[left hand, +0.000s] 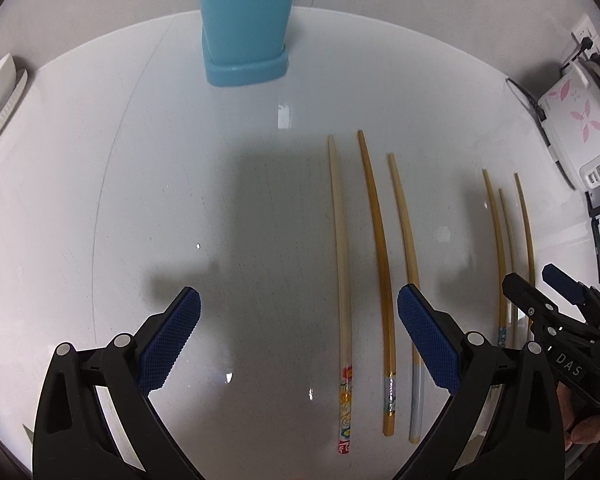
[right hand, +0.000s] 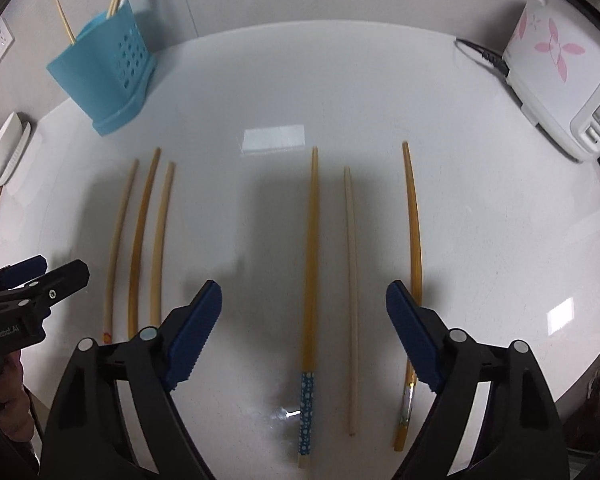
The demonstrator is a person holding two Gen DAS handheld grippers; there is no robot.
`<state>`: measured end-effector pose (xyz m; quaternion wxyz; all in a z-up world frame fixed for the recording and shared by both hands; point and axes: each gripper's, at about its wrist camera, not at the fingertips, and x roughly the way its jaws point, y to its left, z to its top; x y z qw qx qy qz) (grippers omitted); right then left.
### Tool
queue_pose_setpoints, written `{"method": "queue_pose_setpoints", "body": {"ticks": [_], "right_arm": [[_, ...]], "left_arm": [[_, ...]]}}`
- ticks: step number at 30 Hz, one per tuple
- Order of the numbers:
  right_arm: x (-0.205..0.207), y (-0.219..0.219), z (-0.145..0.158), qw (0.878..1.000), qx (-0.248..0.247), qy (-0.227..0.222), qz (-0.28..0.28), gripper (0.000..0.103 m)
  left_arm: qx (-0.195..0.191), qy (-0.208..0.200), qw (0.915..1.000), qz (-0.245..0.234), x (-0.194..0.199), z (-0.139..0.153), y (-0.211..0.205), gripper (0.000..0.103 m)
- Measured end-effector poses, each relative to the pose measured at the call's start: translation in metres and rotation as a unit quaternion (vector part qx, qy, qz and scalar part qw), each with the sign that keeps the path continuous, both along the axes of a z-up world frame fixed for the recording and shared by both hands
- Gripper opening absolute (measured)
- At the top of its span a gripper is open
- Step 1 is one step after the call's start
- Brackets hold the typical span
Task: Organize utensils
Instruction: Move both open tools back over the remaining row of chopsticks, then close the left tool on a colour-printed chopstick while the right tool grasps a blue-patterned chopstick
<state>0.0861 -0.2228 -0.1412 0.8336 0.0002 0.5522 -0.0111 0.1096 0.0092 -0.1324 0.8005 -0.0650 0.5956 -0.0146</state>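
Six chopsticks (right hand: 310,272) lie mid-frame on the white counter (right hand: 480,220); blue holder (right hand: 100,76) upper left. Left gripper (left hand: 298,340) and right gripper (right hand: 304,332) both spread, holding nothing.

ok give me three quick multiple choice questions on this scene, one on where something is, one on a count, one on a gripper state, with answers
1. Where does the blue holder stand?
A. at the back left of the table, by the wall
B. beside the rice cooker
C. between the grippers

2. How many chopsticks lie flat on the table?
A. three
B. six
C. nine

3. How is the right gripper?
A. shut on a chopstick
B. open, holding nothing
C. shut and empty

Answers:
1. A, the right wrist view shows it far left at the table's back edge.
2. B, three lie on the left and three on the right.
3. B, its blue pads sit wide apart above the chopsticks.
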Motion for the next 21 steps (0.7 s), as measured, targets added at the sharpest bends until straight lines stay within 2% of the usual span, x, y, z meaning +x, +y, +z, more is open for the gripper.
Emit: {"method": "queue_pose_setpoints", "body": {"ticks": [5, 10, 15, 21], "right_arm": [[-0.004, -0.002, -0.009, 1.0, 0.001, 0.024, -0.005, 0.073], [-0.004, -0.004, -0.012, 0.999, 0.01, 0.048, -0.013, 0.073], [-0.001, -0.004, -0.017, 0.998, 0.0, 0.067, -0.018, 0.063], [0.003, -0.003, -0.018, 0.997, -0.005, 0.077, -0.017, 0.052]], "left_arm": [[0.016, 0.017, 0.9997, -0.003, -0.004, -0.011, -0.004, 0.097], [0.026, 0.03, 0.9992, -0.001, -0.007, -0.021, -0.005, 0.096], [0.037, 0.04, 0.9985, -0.005, -0.003, -0.027, -0.008, 0.095], [0.053, 0.055, 0.997, -0.006, 0.005, -0.031, -0.009, 0.089]]}}
